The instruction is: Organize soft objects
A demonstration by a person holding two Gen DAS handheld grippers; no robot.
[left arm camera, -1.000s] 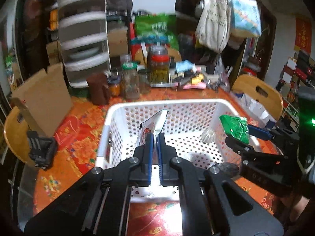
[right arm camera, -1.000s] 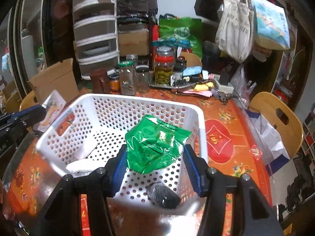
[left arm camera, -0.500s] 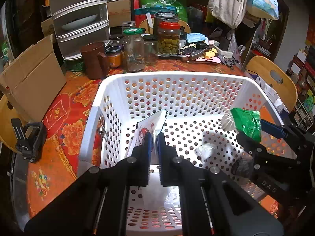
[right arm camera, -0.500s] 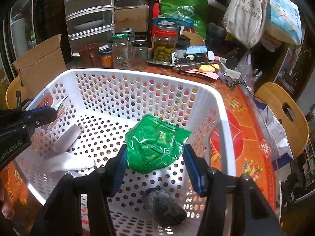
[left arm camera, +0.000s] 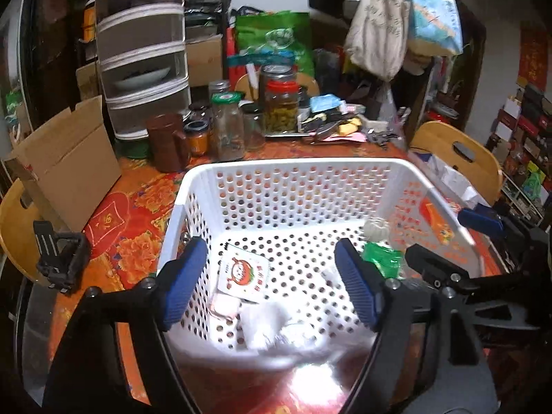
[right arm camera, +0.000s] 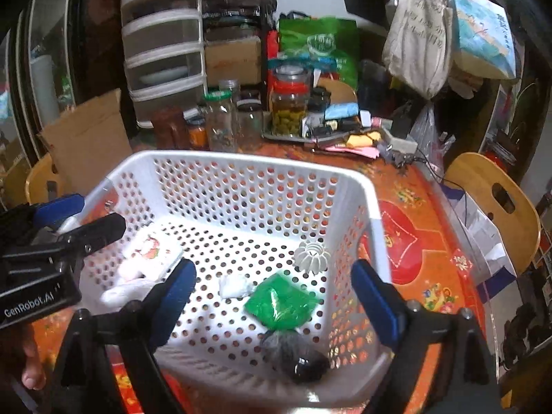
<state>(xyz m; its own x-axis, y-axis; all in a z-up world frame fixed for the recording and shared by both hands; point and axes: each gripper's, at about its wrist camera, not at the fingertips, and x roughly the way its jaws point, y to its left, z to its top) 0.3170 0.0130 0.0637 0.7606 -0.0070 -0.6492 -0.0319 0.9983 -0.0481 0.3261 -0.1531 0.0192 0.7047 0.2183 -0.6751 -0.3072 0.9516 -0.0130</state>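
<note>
My left gripper (left arm camera: pixel 270 284) and right gripper (right arm camera: pixel 274 295) are opening, both empty. The tomato packet (left arm camera: pixel 243 276) and green packet (right arm camera: pixel 281 305) lie in the basket (right arm camera: pixel 241 158) (nothing soft left outside, I judge).

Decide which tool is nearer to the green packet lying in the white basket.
Right. The right tool hangs directly over the green packet, jaws opening, packet released. The left tool is over the tomato-print packet on the basket's other side.

Orange floral table (right arm camera: pixel 424 186) bears white basket (right arm camera: pixel 255 162), jars (right arm camera: pixel 220 124), cardboard (left arm camera: pixel 72 158)
</note>
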